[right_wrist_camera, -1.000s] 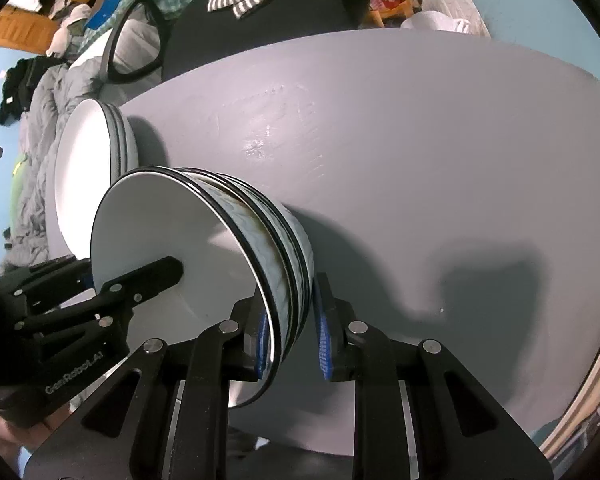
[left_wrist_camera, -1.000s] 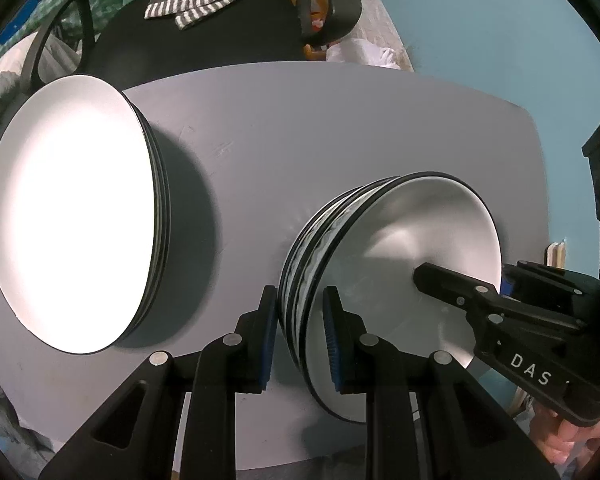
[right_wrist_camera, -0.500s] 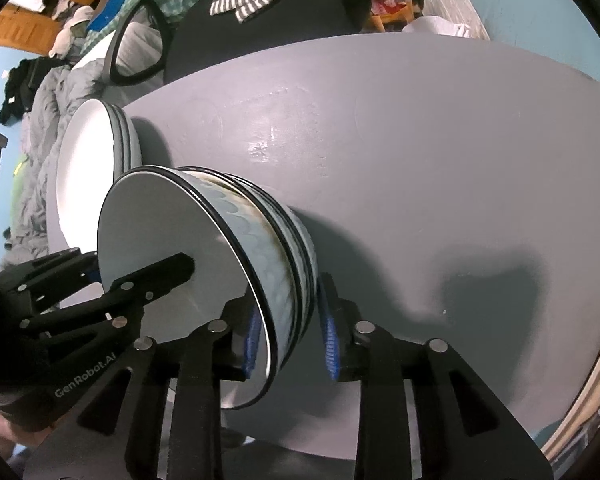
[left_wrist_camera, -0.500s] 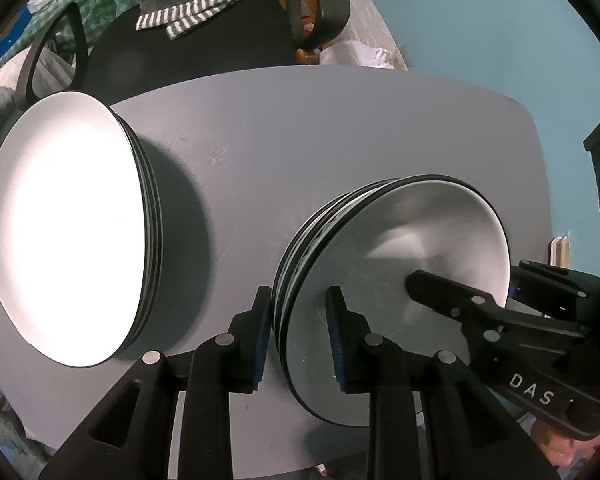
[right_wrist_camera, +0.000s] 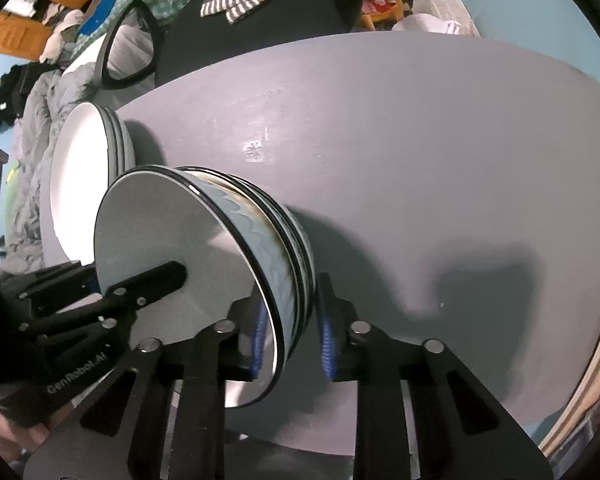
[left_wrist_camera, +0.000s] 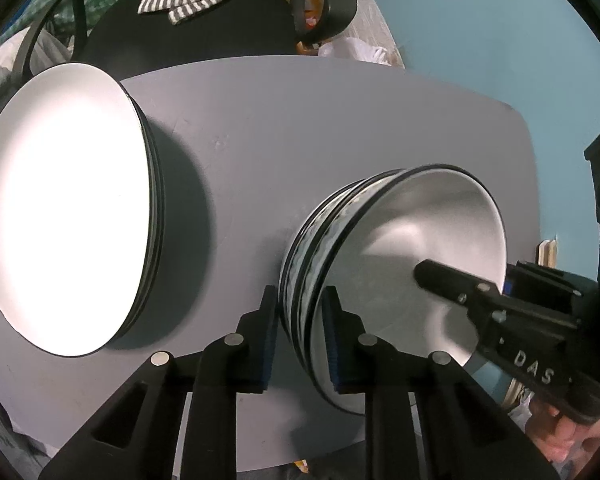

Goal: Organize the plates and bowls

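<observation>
A stack of bowls (left_wrist_camera: 384, 264), white inside with blue wave pattern and black rims, is held over the grey table (left_wrist_camera: 300, 128). My left gripper (left_wrist_camera: 300, 340) is shut on the stack's rims on one side. My right gripper (right_wrist_camera: 290, 336) is shut on the rims on the opposite side; the bowl stack (right_wrist_camera: 220, 264) fills that view's left half. A stack of white black-rimmed plates (left_wrist_camera: 60, 208) sits on the table's left part, also in the right wrist view (right_wrist_camera: 80, 184). Each gripper shows in the other's view.
A black chair (left_wrist_camera: 204, 28) with a striped cloth (left_wrist_camera: 192, 0) stands behind the table. A teal wall (left_wrist_camera: 500, 40) is to the right. Bedding and clutter (right_wrist_camera: 28, 100) lie beyond the table's left edge. A pale tray edge (right_wrist_camera: 580, 380) shows at lower right.
The bowl stack has lifted and tilted slightly, the top bowl separating a bit from those beneath. Both grippers moved with it, holding its rims. The plates have not moved.
</observation>
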